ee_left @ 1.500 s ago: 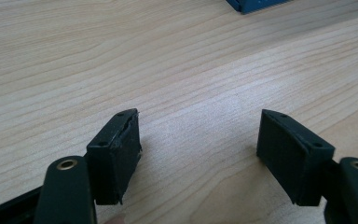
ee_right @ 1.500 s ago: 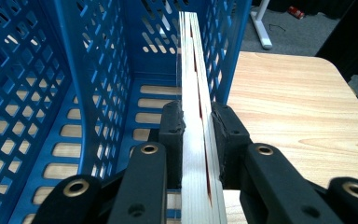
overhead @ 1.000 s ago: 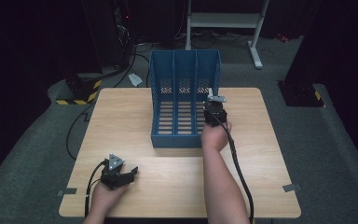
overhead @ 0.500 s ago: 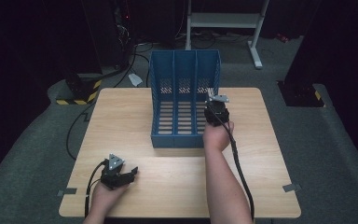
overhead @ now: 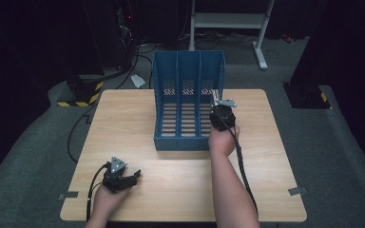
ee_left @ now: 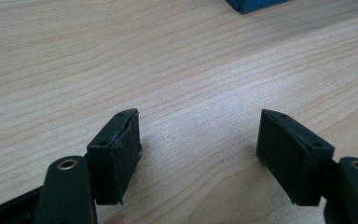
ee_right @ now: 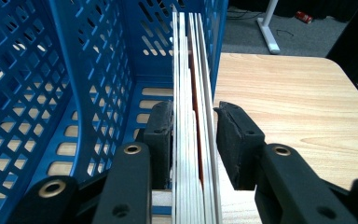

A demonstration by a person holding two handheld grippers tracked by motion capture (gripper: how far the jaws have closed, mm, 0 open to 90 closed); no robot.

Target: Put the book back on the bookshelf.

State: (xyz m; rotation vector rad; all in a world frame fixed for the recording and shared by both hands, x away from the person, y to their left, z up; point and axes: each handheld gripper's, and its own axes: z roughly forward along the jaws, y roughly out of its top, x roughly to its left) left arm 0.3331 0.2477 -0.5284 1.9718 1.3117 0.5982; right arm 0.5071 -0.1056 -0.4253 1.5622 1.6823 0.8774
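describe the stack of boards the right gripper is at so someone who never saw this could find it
On the wooden table stands a blue rack with three slots. The boards stand on edge in the slot at its right, between the right gripper jaws. They are pale thin sheets with one red layer, the rack's sole contents.

File rack (overhead: pixel 188 102): blue, walls and floor pierced with pattern of slots. Books (ee_right: pixel 191 116) in its right compartment: white page edges, one thin red strip between, perhaps cover. Table (overhead: pixel 123 123): light wood, fine grain lines. Right gripper (ee_right: pixel 193 135) and left gripper (ee_left: pixel 198 149): black. Floor (overhead: pixel 28 156): grey. Block (overhead: pixel 78 97) beside table: yellow-black stripes.
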